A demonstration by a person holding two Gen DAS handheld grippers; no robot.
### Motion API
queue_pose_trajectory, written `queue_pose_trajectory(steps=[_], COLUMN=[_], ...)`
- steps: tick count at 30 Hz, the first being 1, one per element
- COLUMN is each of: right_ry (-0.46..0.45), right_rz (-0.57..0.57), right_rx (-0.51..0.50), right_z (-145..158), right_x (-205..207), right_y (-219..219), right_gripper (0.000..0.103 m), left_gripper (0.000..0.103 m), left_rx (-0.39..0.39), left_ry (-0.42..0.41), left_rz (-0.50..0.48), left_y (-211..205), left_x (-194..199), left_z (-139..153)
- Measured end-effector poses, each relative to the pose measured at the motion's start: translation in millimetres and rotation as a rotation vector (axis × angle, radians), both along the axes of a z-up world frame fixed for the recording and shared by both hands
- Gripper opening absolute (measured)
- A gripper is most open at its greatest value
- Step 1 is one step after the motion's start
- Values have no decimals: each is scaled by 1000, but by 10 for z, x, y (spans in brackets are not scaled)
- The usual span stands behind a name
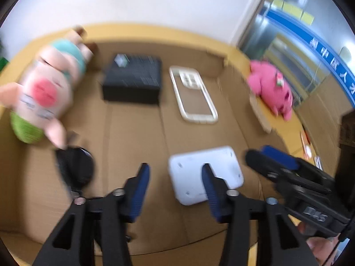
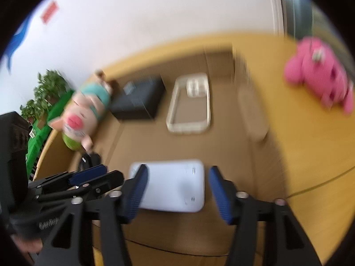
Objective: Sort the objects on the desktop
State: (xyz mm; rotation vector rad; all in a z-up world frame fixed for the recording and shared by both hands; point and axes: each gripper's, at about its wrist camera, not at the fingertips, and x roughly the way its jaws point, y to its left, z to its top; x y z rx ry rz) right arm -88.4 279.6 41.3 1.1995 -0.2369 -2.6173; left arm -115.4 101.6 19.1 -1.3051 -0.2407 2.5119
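Note:
A shallow cardboard box lies on a yellow wooden table. Inside it are a white flat device, a clear phone case, a black box, a pig plush and a round black object. A pink plush lies on the table outside the box. My left gripper is open and empty above the box floor, left of the white device. My right gripper is open and empty above the white device; it shows in the left wrist view.
The left gripper shows at the left of the right wrist view. A green plant and green crate stand beyond the table's left end. A white wall is behind. Small items lie on the table at right.

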Motion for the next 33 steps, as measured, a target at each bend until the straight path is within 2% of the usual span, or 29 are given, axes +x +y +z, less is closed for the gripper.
queue_pose_trajectory(steps=[2,4,6,8,10,13,15,18,23,25,27,33], right_ry=[110,210,275,323,342,296,300,311,334,350,375,394], right_rz=[6,18,24,4,-14,-33,-35,-32,-37,-52,-64,-77], right_rx=[34,48,60,85,99,94,84,97,178,173,180,182], right_z=[192,312,304,229,107,-36,-100,-178,-233,-263,-281,-277], right_x=[188,417,631,792,870,820,817,814,832,846,876,884], right_y=[-41,-128,-236,-328,-407,-430,-427,-468,-591,-586,-599,-622], right_gripper=[80,80,80,80,81,81,81,81,82,84,86,90], left_gripper=[66,79,80,81,81,81,81,81,84,88,94,97], left_rx=[-16,-86,-128,-164,-198,-240,-242,-261,-256,-255,-256,-259], left_ry=[107,221,307,350,357,333,338,448,484,511,507,500], left_rz=[40,114,156,170,174,188,206,208,226,234,237,238], left_y=[-146,-287,-418,-531,-627,-744,-820,-823,-815,-812,-819,-825], left_x=[162,357,545,692,765,830,883,997,1024,1048,1048,1045], left_z=[187,333,383,331,214,-22,-149,-192,-219,-232,-232,-232])
